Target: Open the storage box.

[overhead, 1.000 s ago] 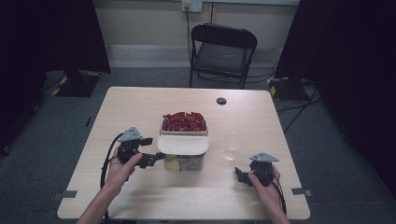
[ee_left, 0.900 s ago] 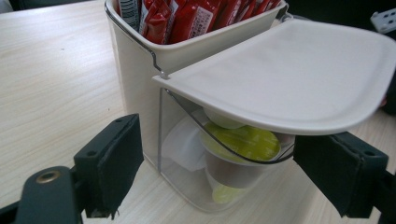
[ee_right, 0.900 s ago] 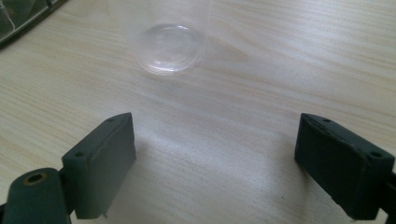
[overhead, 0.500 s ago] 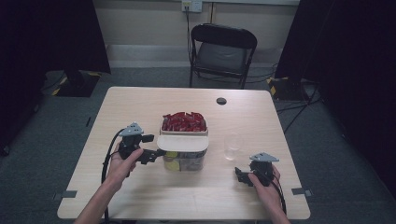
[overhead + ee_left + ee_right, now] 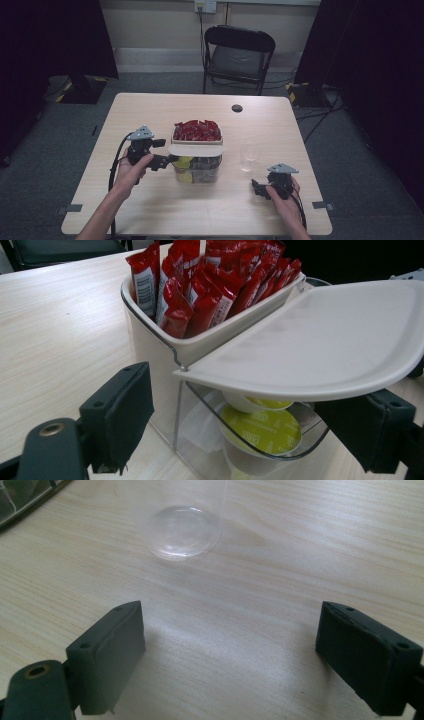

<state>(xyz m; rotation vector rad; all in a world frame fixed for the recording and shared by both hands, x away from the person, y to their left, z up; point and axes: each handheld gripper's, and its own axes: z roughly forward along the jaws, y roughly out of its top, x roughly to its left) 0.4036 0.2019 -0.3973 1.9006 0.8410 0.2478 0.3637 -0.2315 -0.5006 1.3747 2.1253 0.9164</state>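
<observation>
Left claw (image 5: 172, 160) sits at the near left corner of the clear plastic two-tier storage box (image 5: 200, 405), its jaws parted and not pressing on anything: one pad stands off the box's wall, the other reaches in under the raised edge of the white oval hinged lid (image 5: 320, 340). That placement reads as a move to lift the lid from below, so the lower tier can be reached. Right claw (image 5: 257, 187) rests low over the pale wooden counter (image 5: 300, 130) with its jaws wide and nothing between them, probably waiting its turn.

From the high view, the box stands mid-counter, with a clear drinking glass (image 5: 249, 157) just to its right and a small black disc (image 5: 237, 108) well beyond. The left gripper view adds what the high view cannot resolve: red foil sachets (image 5: 210, 285) packed upright in the upper tray, and green-lidded round capsules (image 5: 260, 427) lying in the lower compartment. Seen through the right gripper view, the glass's round base is ahead of the jaws, apart from them.
</observation>
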